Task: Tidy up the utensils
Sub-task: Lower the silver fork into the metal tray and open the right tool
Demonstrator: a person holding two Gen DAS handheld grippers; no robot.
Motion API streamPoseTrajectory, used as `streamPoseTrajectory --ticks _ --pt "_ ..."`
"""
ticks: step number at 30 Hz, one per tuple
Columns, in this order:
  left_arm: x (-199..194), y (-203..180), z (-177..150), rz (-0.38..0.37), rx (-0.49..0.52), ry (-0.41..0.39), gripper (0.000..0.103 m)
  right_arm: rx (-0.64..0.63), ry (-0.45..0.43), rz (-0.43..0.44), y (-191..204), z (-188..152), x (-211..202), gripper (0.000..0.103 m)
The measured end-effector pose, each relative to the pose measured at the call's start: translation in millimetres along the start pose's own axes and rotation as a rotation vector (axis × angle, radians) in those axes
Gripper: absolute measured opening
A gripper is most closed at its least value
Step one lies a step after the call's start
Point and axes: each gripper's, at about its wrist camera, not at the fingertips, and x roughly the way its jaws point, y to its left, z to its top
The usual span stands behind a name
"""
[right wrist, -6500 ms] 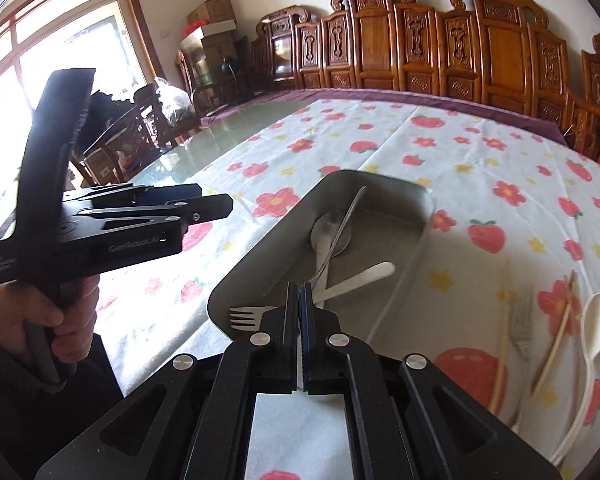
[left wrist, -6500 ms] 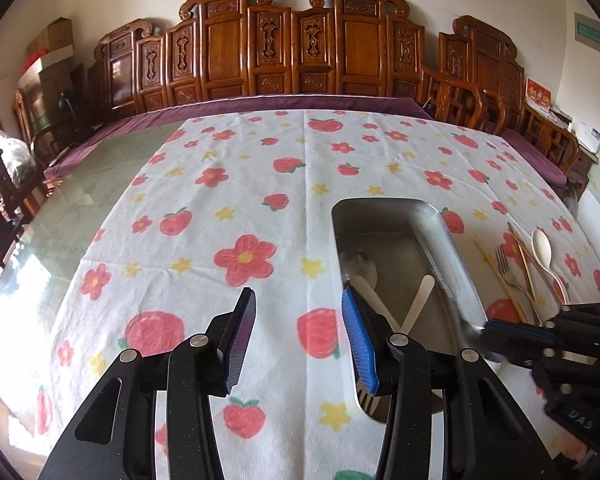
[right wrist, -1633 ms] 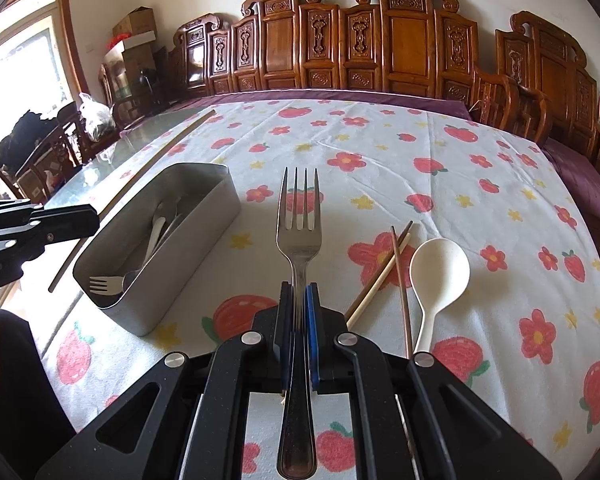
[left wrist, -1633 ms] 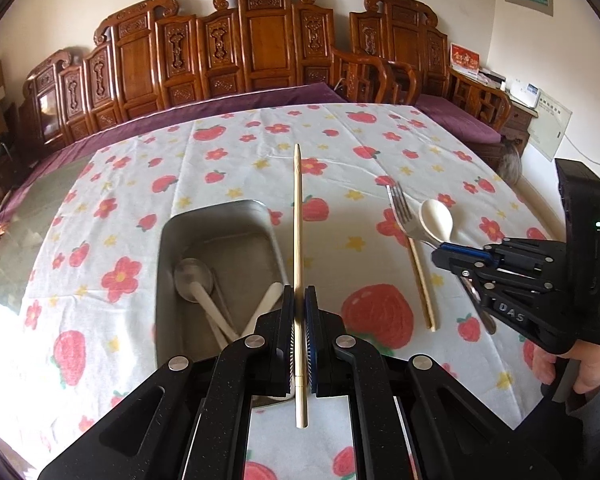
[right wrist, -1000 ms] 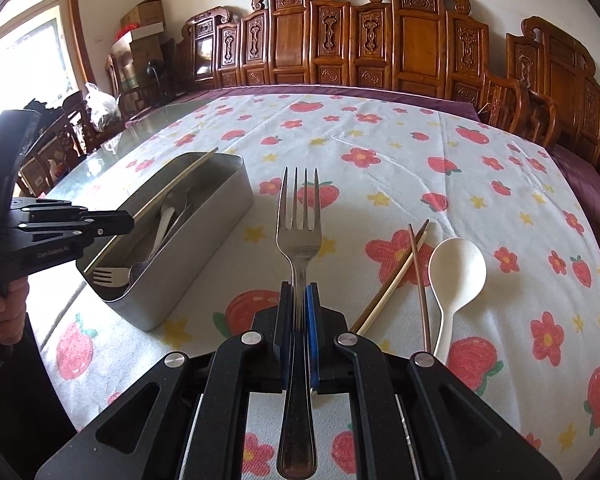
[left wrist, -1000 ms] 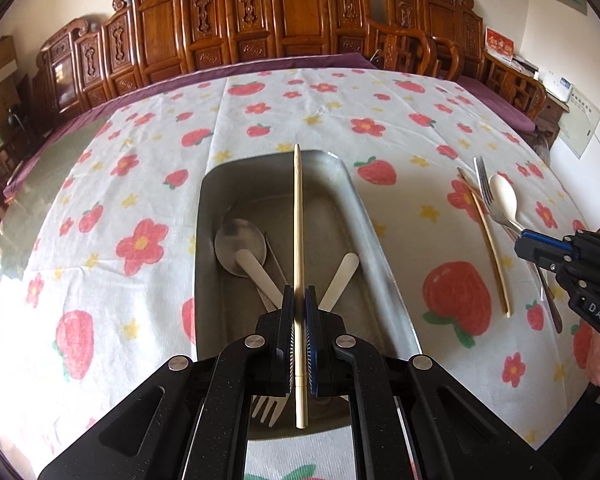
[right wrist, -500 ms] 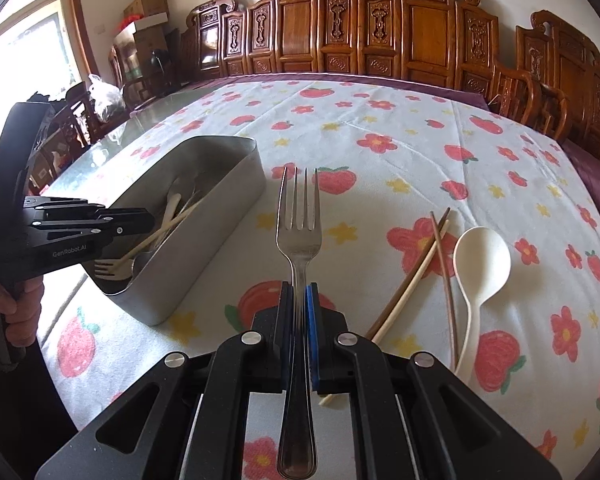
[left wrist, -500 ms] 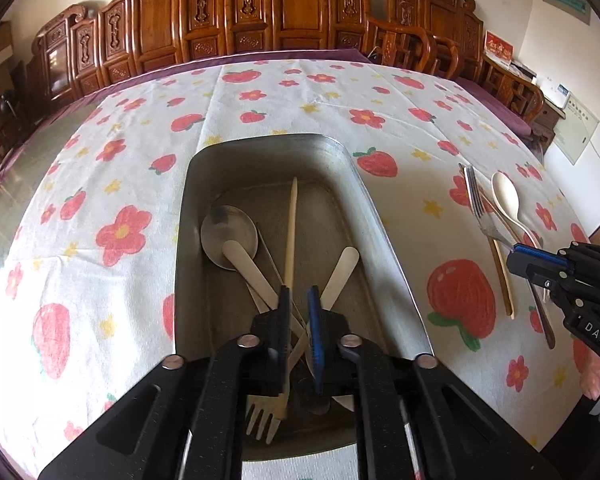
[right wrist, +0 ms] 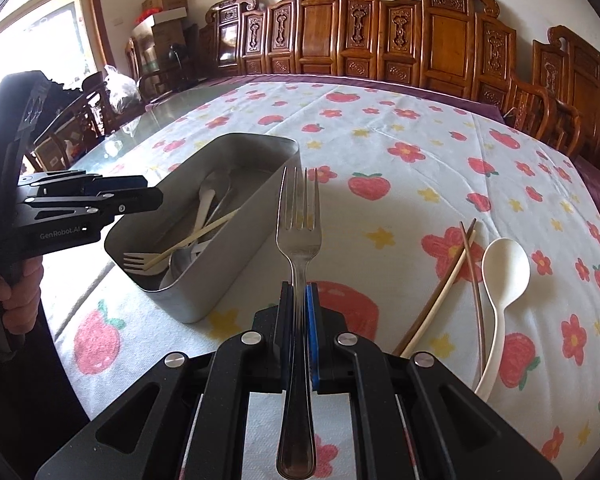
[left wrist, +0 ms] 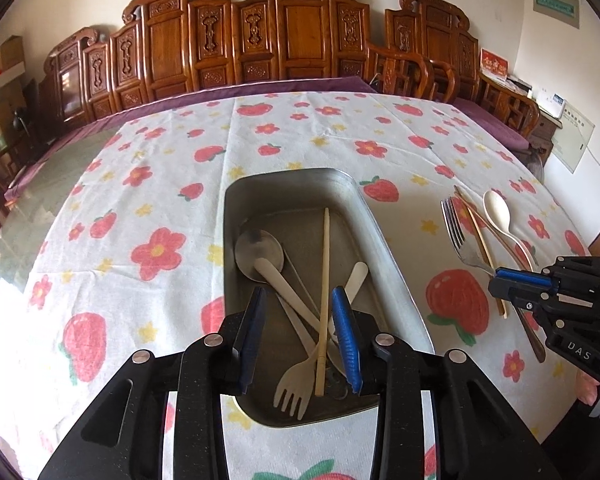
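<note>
The chopstick [left wrist: 323, 300] has been dropped since a second ago: it's no longer pinched by the left gripper [left wrist: 300, 332], whose fingers are now spread wide over the near end of the tin [left wrist: 396, 272], and it's lying lengthwise in there across a metal spoon [left wrist: 259, 254], a pale fork [left wrist: 296, 384] and a couple of pale handles. The steel fork [right wrist: 298, 232] is clamped by its handle in the right gripper [right wrist: 298, 328], tines pointed forward, held above the cloth [right wrist: 400, 184] just right of the tin. Plenty of bare cloth is seen left of the tin and beyond it. The tin's near rim is partly covered by the left fingers, and what's piled at the bottom under the pale fork can't really be made out. A white spoon [right wrist: 504, 276] and two more chopsticks [right wrist: 466, 264] are left on the cloth to the right, crossing near their tips. Carved chairs [left wrist: 292, 40] are lined up along the far edge.
</note>
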Motion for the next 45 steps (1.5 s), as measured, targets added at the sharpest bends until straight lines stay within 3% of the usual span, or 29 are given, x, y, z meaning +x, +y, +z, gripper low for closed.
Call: streamPoseTrajectory --ticks 15,24,27,37,45 --pt "-14.9 37.3 10.0 0.026 -0.066 -0.055 0.032 0.004 -0.039 0.026 30.4 38.9 -6.1 0.008" --pt "-26.6 65.9 14.0 0.055 -0.120 -0.092 0.033 0.024 -0.030 0.048 55.1 64.4 17.3 0.008" --pt "-29.6 74.1 15.0 0.074 -0.135 -0.107 0.040 0.039 -0.022 0.053 62.0 71.3 28.5 0.008" --pt "-31.7 93.1 14.8 0.083 -0.182 -0.115 0.040 0.064 -0.012 0.061 80.8 92.3 57.4 0.008" --pt "-31.6 94.4 13.6 0.085 -0.184 -0.113 0.040 0.068 0.033 0.028 84.8 86.0 87.4 0.008"
